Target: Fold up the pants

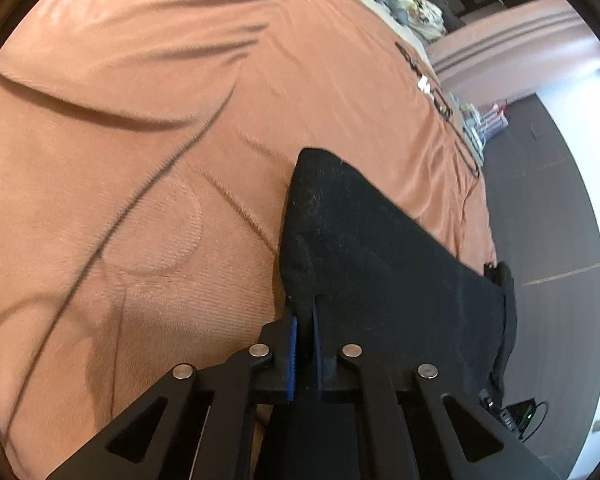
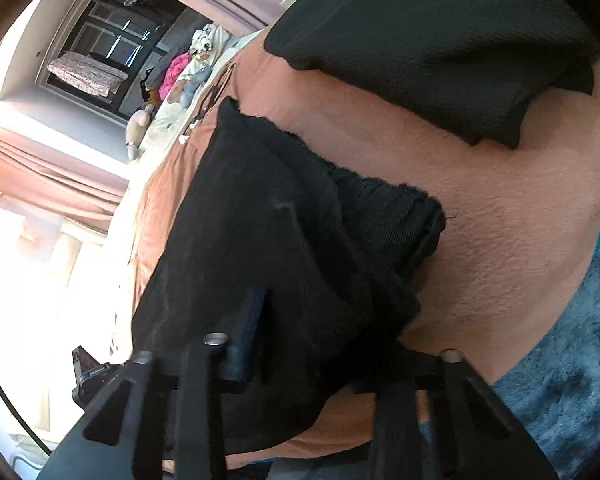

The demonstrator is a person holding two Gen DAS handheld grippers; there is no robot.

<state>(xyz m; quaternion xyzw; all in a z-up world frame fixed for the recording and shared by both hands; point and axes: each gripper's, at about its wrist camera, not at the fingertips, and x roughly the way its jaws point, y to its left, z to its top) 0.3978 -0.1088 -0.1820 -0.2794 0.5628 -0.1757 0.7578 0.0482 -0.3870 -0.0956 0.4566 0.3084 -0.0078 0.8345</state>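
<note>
The black pants [image 1: 360, 248] lie on a bed with an orange-brown cover [image 1: 140, 168], near its right-hand edge. My left gripper [image 1: 305, 332] is shut on one corner of them, and the cloth runs in between the two blue pads [image 1: 293, 356]. In the right wrist view the pants [image 2: 284, 216] are a thick bunched heap with a ribbed band at the right. My right gripper [image 2: 300, 332] is closed around this bunch. Its left fingertip [image 2: 254, 320] presses the cloth, and the other finger is hidden under it.
A second black garment [image 2: 440, 40] lies folded farther along the cover. A blue-grey fuzzy blanket [image 2: 560, 380] borders the cover at the lower right. Soft toys and clothes [image 1: 404, 0] are piled at the far end. The dark floor [image 1: 548, 220] with a cabled device [image 1: 520, 414] lies past the bed edge.
</note>
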